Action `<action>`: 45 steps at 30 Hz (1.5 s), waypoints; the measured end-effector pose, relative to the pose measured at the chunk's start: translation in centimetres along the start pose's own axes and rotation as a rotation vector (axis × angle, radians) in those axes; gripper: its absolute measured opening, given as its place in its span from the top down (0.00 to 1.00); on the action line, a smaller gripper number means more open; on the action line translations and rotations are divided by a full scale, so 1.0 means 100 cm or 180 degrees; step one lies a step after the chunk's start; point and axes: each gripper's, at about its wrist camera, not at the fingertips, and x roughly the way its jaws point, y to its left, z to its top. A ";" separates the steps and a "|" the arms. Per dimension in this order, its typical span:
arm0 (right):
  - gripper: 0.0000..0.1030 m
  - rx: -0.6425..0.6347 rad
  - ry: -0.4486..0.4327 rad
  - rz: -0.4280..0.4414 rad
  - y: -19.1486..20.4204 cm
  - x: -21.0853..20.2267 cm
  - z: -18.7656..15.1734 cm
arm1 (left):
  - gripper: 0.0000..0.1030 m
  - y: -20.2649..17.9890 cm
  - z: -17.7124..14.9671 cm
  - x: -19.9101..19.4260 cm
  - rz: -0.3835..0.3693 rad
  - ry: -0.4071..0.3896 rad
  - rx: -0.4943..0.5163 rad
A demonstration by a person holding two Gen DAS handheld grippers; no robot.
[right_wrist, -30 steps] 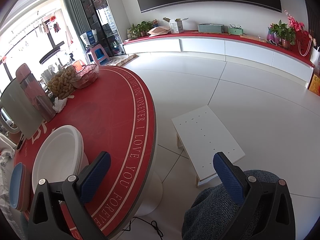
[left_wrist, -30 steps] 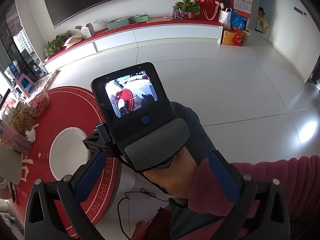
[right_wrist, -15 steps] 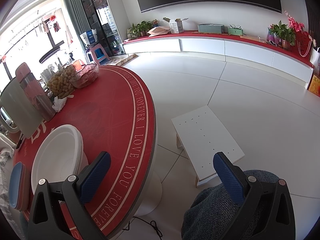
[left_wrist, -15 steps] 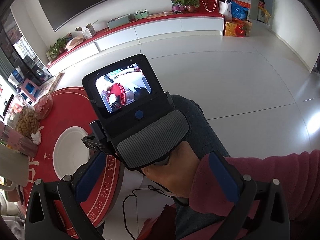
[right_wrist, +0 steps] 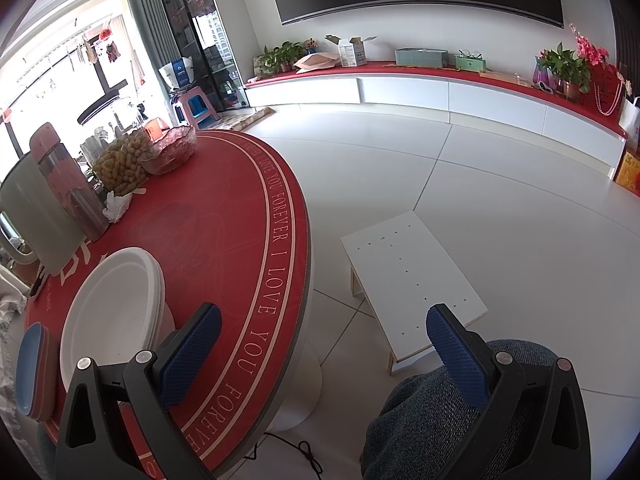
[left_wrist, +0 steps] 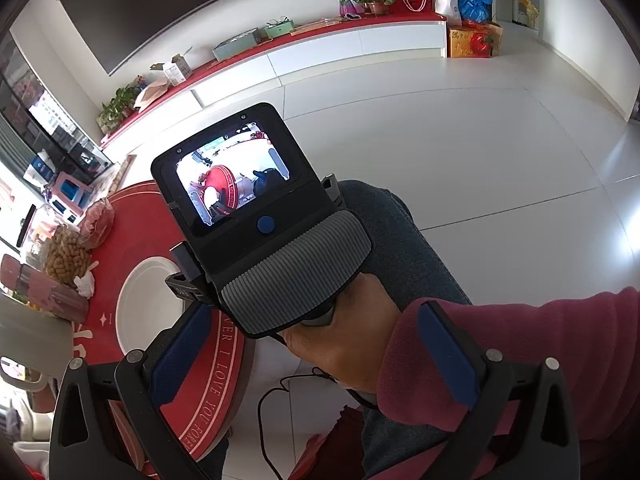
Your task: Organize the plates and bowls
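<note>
A stack of white plates (right_wrist: 112, 316) lies on the round red table (right_wrist: 224, 232), near its front left. Beside the stack, at the table's left edge, is a blue dish (right_wrist: 32, 368). My right gripper (right_wrist: 324, 356) is open and holds nothing; its left pad hangs over the table just right of the plates. The left wrist view looks down on the white plates (left_wrist: 144, 304) from behind. My left gripper (left_wrist: 316, 356) is open there, with a person's hand (left_wrist: 344, 336) and the other device's lit screen (left_wrist: 240, 180) in front of it.
At the table's back left are a bag of peanuts (right_wrist: 120, 168), a glass bowl (right_wrist: 172, 152), a thermos (right_wrist: 68, 184) and a grey jug (right_wrist: 28, 216). A low white stool (right_wrist: 412, 280) is on the floor to the right. A knee (right_wrist: 440, 424) is under my right finger.
The left wrist view has tilted a little, so the far cabinet now slants more. The right gripper and the plates have not moved.
</note>
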 end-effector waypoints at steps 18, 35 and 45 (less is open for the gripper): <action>0.00 -0.0008 0.0001 -0.0009 0.001 0.001 0.000 | 0.00 -0.003 -0.003 0.004 0.0065 0.0033 0.0039; 0.00 0.0005 -0.0005 0.0001 -0.001 0.001 -0.002 | 0.00 0.025 -0.010 0.002 -0.0067 -0.0096 -0.0278; 0.00 0.0154 0.0193 0.0200 -0.011 0.000 0.012 | 0.00 0.169 -0.055 0.004 -0.0139 -0.0154 -0.1724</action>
